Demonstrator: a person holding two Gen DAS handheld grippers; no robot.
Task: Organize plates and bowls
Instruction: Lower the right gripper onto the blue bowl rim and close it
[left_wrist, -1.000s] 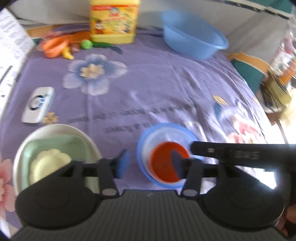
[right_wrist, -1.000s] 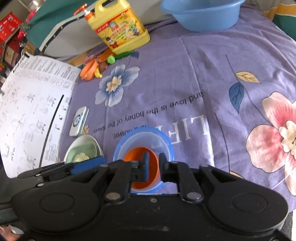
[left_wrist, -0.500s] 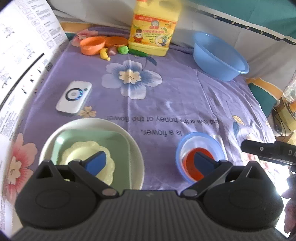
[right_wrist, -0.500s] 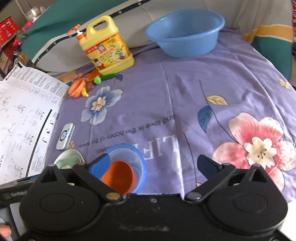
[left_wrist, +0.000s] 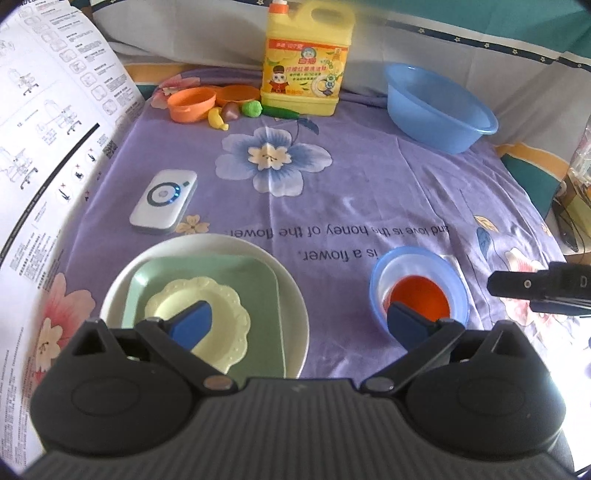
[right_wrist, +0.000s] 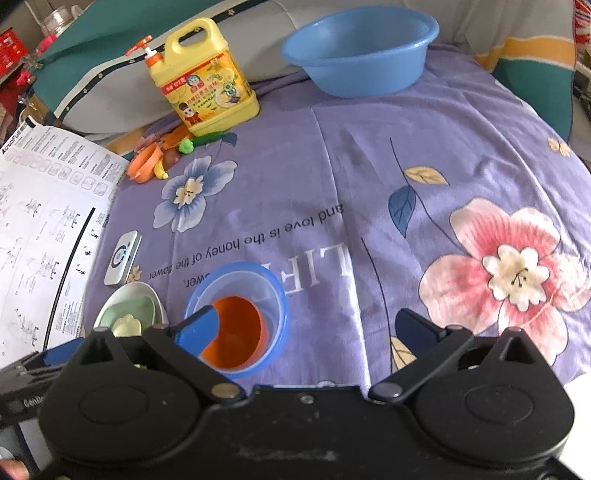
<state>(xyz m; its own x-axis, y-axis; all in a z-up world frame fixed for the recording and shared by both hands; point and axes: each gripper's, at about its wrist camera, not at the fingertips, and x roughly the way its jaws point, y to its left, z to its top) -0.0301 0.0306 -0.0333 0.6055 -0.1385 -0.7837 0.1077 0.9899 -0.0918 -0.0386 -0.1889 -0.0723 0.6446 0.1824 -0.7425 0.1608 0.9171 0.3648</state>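
Plastic bowls (left_wrist: 419, 291), orange nested in clear in blue, sit near the stacked plates (left_wrist: 207, 295) on the purple cloth; light, stiff, slick, best pinched at the rim. Both hand-held grippers, left (left_wrist: 299, 325) and right (right_wrist: 314, 332), have just opened wide, holding nothing.

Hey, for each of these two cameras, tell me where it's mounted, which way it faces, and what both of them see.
Left wrist: on the left tongs, angled down at the plates; its own open fingers show, and the right tongs' tip at the right edge.
Right wrist: on the right tongs, angled down at the nested bowls; its own open fingers show, and part of the left tongs at lower left.
Shared: plates, bowls, detergent jug, blue basin.
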